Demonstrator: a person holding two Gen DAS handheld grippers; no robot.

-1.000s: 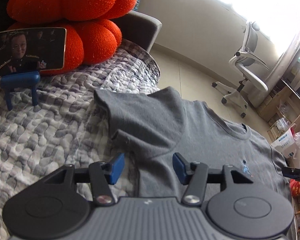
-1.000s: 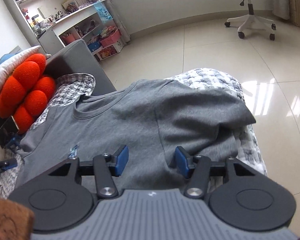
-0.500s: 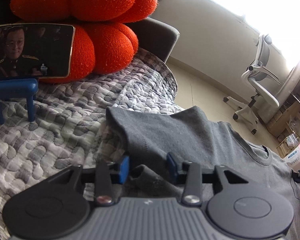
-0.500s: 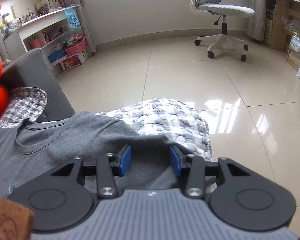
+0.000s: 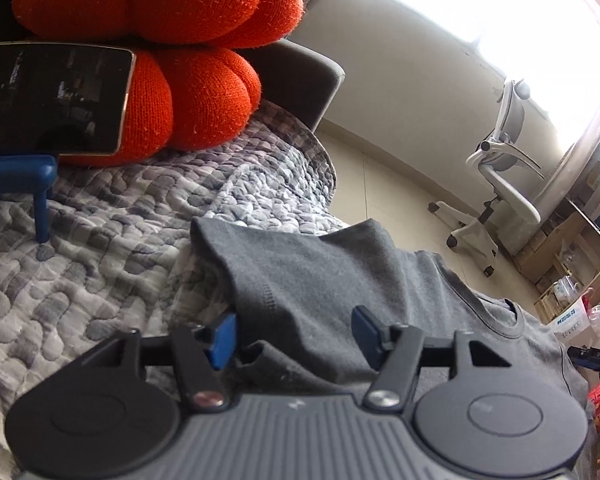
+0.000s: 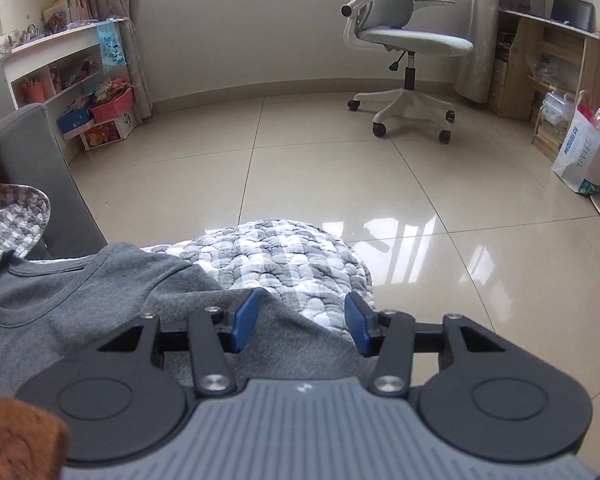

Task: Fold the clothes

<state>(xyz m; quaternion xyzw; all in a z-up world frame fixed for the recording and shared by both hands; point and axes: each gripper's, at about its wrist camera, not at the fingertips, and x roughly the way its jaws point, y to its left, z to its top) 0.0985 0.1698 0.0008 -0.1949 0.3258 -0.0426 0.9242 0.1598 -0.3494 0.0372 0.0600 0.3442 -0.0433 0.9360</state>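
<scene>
Grey T-shirt (image 5: 340,280): lies on the quilted cover (image 5: 100,264), lower centre of both frames.
Left gripper (image 5: 294,334): blue pads wide apart, a sleeve fold between them, not pinched.
Right gripper (image 6: 302,322): likewise spread, over the shirt edge, gripping nothing.
Orange cushion (image 5: 172,40): upper left.

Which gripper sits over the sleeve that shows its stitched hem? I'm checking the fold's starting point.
The left gripper: the grey T-shirt's stitched sleeve hem lies between its fingers. The right gripper shows plain fabric only.
</scene>
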